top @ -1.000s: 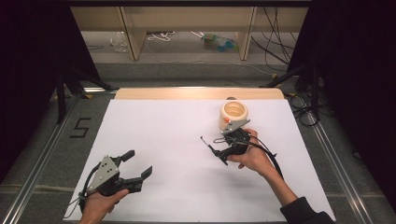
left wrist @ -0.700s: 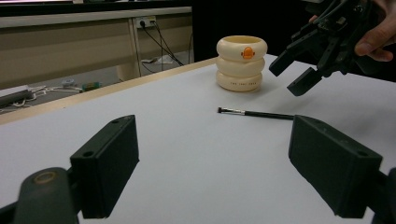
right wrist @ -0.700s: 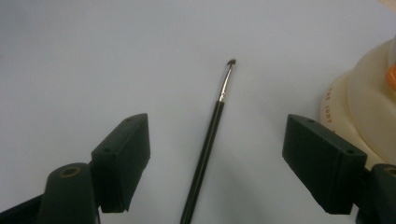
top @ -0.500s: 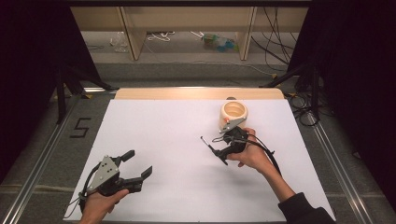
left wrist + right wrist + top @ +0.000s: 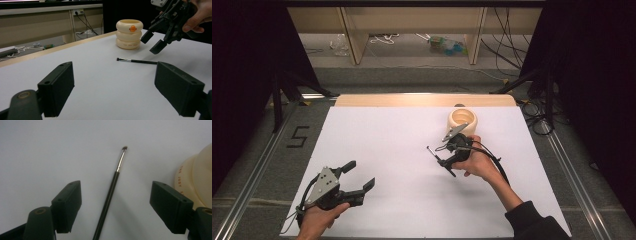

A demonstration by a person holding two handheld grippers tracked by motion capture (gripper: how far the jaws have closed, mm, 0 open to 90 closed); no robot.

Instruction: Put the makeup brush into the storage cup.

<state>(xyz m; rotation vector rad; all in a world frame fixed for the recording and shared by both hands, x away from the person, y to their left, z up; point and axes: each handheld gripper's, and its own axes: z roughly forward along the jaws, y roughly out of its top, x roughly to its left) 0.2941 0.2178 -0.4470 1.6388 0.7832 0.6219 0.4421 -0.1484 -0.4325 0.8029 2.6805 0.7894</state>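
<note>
— Two grippers in my hands; where does each one sit?

— My left gripper point(image 5: 354, 180) rests low at the near left of the white surface point(image 5: 392, 145), jaws spread wide with nothing between them. My right gripper point(image 5: 439, 156) hangs above the surface right of centre, tilted down, and its jaws are also wide apart and empty.

— What lies under the right one?

— One thin black brush point(image 5: 110, 192), flat on the surface. From the right gripper view it runs up between my two jaws, touching neither, with its silver collar and small dark tip pointing away from me. In the left gripper view the same brush point(image 5: 136, 60) lies just near of the cream holder, tip toward the left.

— Describe that holder.

— It is a cream container point(image 5: 463, 120) shaped like stacked rings, upright at the far right of the surface, just beyond my right hand point(image 5: 479, 162). An orange mark point(image 5: 132, 28) sits on its top ring; the lettering lower down is too blurred to read, though it may be a brand name.
</note>
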